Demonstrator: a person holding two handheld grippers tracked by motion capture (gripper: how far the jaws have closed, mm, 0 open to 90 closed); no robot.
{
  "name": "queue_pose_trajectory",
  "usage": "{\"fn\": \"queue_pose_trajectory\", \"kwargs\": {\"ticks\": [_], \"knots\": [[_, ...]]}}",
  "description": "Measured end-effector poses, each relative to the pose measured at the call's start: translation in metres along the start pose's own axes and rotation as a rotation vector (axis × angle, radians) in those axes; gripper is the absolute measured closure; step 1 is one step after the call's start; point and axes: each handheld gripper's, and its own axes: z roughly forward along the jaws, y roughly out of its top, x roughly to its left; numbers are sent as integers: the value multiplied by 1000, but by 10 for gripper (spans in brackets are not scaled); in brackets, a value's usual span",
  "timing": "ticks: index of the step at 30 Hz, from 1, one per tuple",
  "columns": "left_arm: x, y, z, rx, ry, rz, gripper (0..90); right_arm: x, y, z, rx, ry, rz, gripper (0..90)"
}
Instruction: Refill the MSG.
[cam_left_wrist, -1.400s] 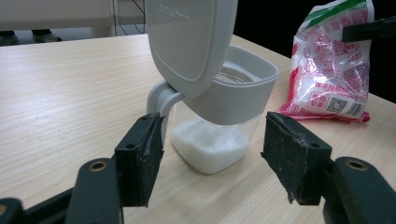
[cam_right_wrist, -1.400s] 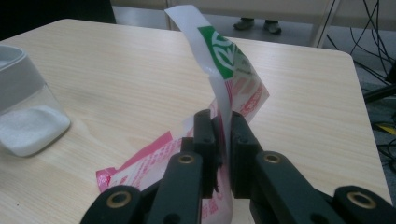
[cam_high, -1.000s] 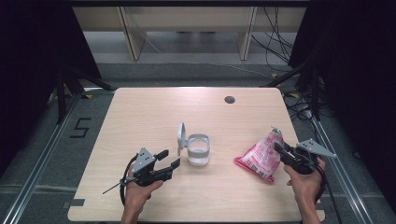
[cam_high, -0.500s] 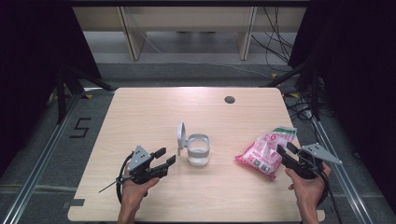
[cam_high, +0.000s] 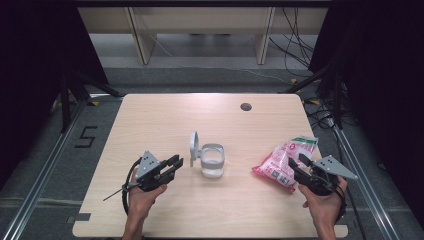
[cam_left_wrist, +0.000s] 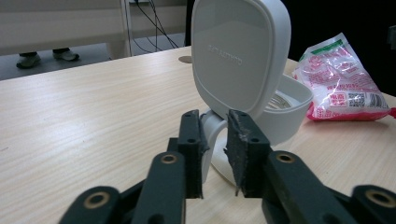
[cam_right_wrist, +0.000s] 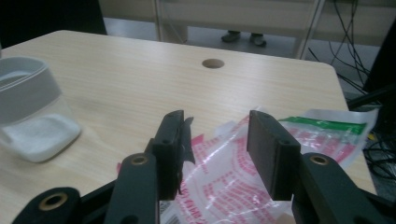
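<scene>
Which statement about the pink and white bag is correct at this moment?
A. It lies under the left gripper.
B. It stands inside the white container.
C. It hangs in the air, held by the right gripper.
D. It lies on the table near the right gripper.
D. The bag lies flat on the table, just ahead of the right gripper, whose jaws stand open around nothing.

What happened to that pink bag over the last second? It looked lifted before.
The right claw lowered the pink bag until it lay flat on the table, then opened and let it go; its jaws now stand apart over the bag. The left claw drifted only slightly. The lidded container with its lid up stayed put.
</scene>
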Motion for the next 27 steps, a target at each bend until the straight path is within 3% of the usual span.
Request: {"fn": "queue_pose_trajectory", "kwargs": {"ticks": [1,4,5,6,8,10,12,13,14,15,16,18,27], "knots": [[0,1,1,1,0,0,783,5,-1,0,-4,-8,10,558],[4,4,1,-5,0,14,838,15,-2,2,9,30,0,543],[5,5,2,-9,-2,13,854,16,-3,4,9,41,-35,538],[5,7,1,-3,9,13,867,19,-4,5,9,62,-29,530],[7,9,1,-5,5,22,888,27,-6,5,46,67,-37,518],[6,10,2,-6,9,8,891,33,-8,8,47,82,-50,506],[7,12,3,-1,2,33,892,37,-9,10,47,111,-65,498],[6,13,3,1,1,22,893,39,-9,9,58,119,-71,491],[6,13,3,-1,0,19,893,43,-11,10,51,123,-41,486],[6,14,4,-10,-6,29,893,43,-11,10,54,131,-64,479],[6,15,3,1,-1,33,893,46,-12,10,62,134,-50,471],[6,17,3,1,-3,37,893,46,-14,12,62,140,-92,466],[7,22,3,0,-6,43,894,54,-19,14,99,169,-100,448]]}}
